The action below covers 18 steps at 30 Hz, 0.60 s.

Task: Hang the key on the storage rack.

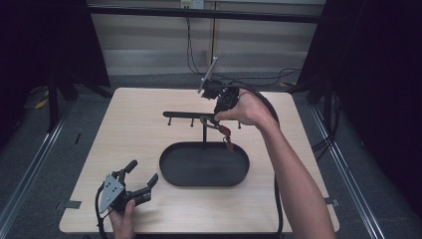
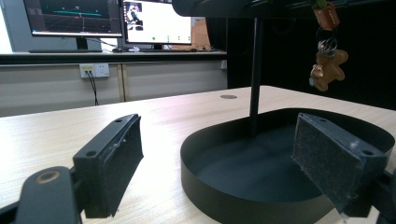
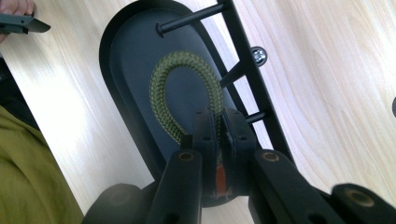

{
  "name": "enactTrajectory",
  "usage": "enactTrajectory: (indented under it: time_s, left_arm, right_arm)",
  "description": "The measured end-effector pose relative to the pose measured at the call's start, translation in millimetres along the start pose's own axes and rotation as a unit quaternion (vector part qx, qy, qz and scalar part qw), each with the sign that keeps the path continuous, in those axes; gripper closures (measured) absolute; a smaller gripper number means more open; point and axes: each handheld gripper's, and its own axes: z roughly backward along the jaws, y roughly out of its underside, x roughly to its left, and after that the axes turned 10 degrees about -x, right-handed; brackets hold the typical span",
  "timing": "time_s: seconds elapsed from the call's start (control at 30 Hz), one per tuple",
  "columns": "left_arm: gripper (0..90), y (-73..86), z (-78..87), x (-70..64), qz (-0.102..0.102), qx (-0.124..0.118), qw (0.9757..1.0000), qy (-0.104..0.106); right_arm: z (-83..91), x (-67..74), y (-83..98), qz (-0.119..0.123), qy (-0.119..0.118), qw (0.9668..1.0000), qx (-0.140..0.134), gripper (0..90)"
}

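Right gripper view: the right hand-held gripper [image 3: 218,135] has its jaws pressed together on a green braided cord loop [image 3: 163,93], pinching it just above an orange-red piece; the loop arches out over the black oval tray [image 3: 119,56] below. In the high view this right hand-held gripper [image 1: 217,110] is held over the far middle of the table [image 1: 134,114], at the black rack bar [image 1: 184,114] that stands on a post rising from the tray, and the keychain [image 1: 225,133] hangs beneath it with a small brown figure at the bottom. The left hand-held gripper [image 1: 142,178] rests near the table's near left corner, jaws spread wide with nothing between them, just beside the tray's left end.
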Motion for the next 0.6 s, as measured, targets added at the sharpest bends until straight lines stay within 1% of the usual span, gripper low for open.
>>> enactTrajectory:
  time_s: [0.03, 0.1, 0.2, 0.27, 0.3, 0.33, 0.43, 0.47, 0.6]
  left_arm:
    - [15.7, -0.2, 0.2, 0.4, -0.002, 0.002, 1.0, 0.001]
    - [15.8, 0.0, 0.1, -0.2, 0.0, 0.0, 1.0, 0.0]
    - [15.8, -0.2, 0.2, 0.0, 0.0, 0.002, 1.0, 0.0]
    - [15.7, -0.2, 0.3, 0.0, 0.0, 0.003, 1.0, 0.001]
    - [15.7, -0.1, 0.2, -0.2, 0.0, 0.001, 1.0, 0.0]
    - [15.8, -0.2, 0.3, 0.0, 0.0, 0.003, 1.0, 0.001]
    - [15.7, -0.2, 0.3, 0.0, 0.0, 0.003, 1.0, 0.001]
    - [15.8, -0.3, 0.5, 0.3, -0.002, 0.004, 1.0, 0.001]
    - [15.8, -0.4, 0.6, 0.4, -0.003, 0.005, 1.0, 0.002]
  right_arm:
    - [0.4, -0.9, 0.0, -0.001, 0.004, 1.0, -0.002, 84.4]
    - [-0.2, -1.6, 0.6, 0.001, -0.001, 1.0, -0.002, 84.3]
    - [-0.3, -1.1, 0.7, 0.001, -0.002, 1.0, -0.002, 84.3]
    - [1.2, -2.0, 0.5, 0.003, 0.0, 1.0, 0.001, 84.1]
    - [1.5, -2.5, 0.8, 0.001, 0.0, 1.0, -0.004, 83.8]
    - [3.1, -3.4, 0.7, 0.0, 0.002, 1.0, 0.0, 83.4]
    - [6.2, -5.1, 2.2, -0.002, 0.001, 1.0, -0.002, 82.7]
    - [6.3, -5.5, 2.8, 0.0, 0.005, 1.0, 0.001, 82.6]
    - [5.2, -7.3, 3.5, -0.005, 0.002, 0.9999, -0.009, 81.3]
